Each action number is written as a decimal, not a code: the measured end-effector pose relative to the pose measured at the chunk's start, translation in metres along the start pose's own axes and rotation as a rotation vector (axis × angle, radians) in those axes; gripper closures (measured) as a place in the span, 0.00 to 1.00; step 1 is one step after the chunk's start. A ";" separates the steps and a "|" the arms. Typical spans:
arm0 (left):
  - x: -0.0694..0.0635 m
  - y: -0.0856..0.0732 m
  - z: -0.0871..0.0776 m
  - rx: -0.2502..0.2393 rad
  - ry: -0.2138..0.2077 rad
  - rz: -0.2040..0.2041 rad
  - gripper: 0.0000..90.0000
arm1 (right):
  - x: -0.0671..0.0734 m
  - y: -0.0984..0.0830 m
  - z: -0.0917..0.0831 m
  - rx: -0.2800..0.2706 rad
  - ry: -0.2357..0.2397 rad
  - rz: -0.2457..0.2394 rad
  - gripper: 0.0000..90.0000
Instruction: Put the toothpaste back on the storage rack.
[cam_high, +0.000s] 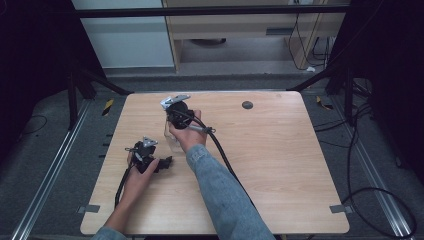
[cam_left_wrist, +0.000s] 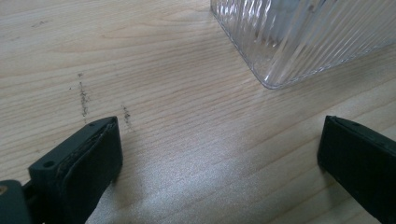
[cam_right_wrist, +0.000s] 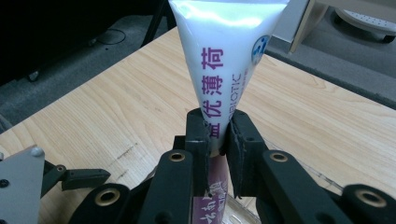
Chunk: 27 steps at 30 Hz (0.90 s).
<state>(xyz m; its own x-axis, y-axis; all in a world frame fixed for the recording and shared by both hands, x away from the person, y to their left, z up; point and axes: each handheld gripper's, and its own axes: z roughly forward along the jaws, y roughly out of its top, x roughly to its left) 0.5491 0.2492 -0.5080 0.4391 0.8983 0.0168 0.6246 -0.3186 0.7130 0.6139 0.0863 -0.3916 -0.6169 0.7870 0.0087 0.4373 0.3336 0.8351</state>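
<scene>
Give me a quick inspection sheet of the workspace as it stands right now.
Surface: wooden table, a few dark scuff marks.
Job's things: white tube with purple print; ribbed clear container standing on the table.
Clutter: small dark round disc.
Grippers: left gripper open, near the container; right gripper shut on the tube.
Cables: black cable trailing from the right gripper; more on the floor.
Surroundings: dark frame, pale furniture behind.

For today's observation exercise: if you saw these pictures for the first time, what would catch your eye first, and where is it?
A white tube with purple lettering stands out, pinched between the right gripper jaws above the wooden table. Just below it sits a clear ribbed glass container, left of the table's middle. The left gripper waits beside it, jaws wide apart over bare wood.
</scene>
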 end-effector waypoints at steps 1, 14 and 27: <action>0.000 0.000 0.000 0.000 0.000 0.000 0.00 | 0.000 -0.001 0.000 0.000 -0.002 -0.002 0.88; 0.000 0.000 0.000 -0.001 0.000 -0.002 0.00 | -0.002 0.002 0.001 0.020 0.002 0.008 0.88; 0.000 0.000 0.000 -0.003 0.001 -0.004 0.00 | -0.003 0.004 0.005 0.028 0.010 0.006 0.87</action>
<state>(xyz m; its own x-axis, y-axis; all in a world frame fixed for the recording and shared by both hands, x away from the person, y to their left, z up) 0.5492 0.2488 -0.5082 0.4362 0.8997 0.0146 0.6240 -0.3142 0.7154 0.6209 0.0879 -0.3909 -0.6207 0.7838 0.0192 0.4591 0.3434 0.8193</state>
